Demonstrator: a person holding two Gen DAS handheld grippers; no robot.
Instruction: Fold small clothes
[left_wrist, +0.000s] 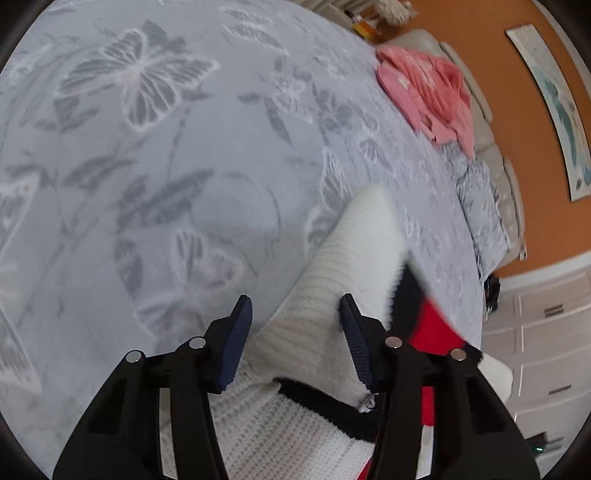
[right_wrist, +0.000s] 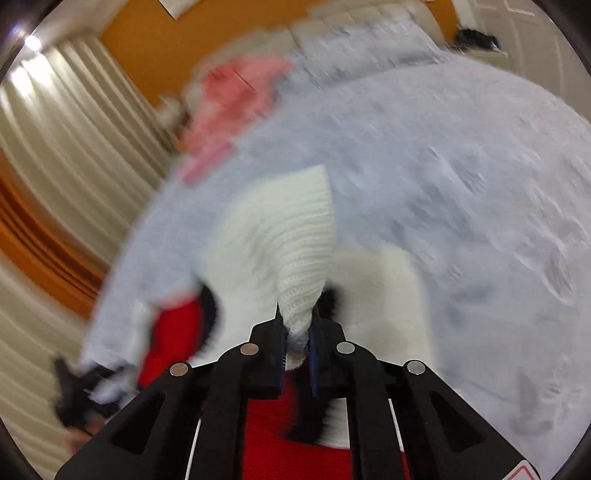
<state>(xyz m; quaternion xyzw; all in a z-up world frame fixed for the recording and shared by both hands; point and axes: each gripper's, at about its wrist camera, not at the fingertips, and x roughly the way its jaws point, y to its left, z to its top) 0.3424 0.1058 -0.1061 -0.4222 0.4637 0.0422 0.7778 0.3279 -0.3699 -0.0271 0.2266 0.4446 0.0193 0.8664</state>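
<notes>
A small knitted sweater (left_wrist: 343, 258) lies on a pale grey bedspread (left_wrist: 147, 184) printed with butterflies. It is mostly white ribbed knit, with black trim and red panels. One white sleeve stretches flat across the cover; a bunched white part is lifted. A crumpled pink garment (left_wrist: 424, 92) rests well apart, near the bed's edge.

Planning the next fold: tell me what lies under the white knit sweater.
The white knit sweater lies on the butterfly-print bedspread. Its own red and black parts show beside it; anything beneath is covered.
</notes>
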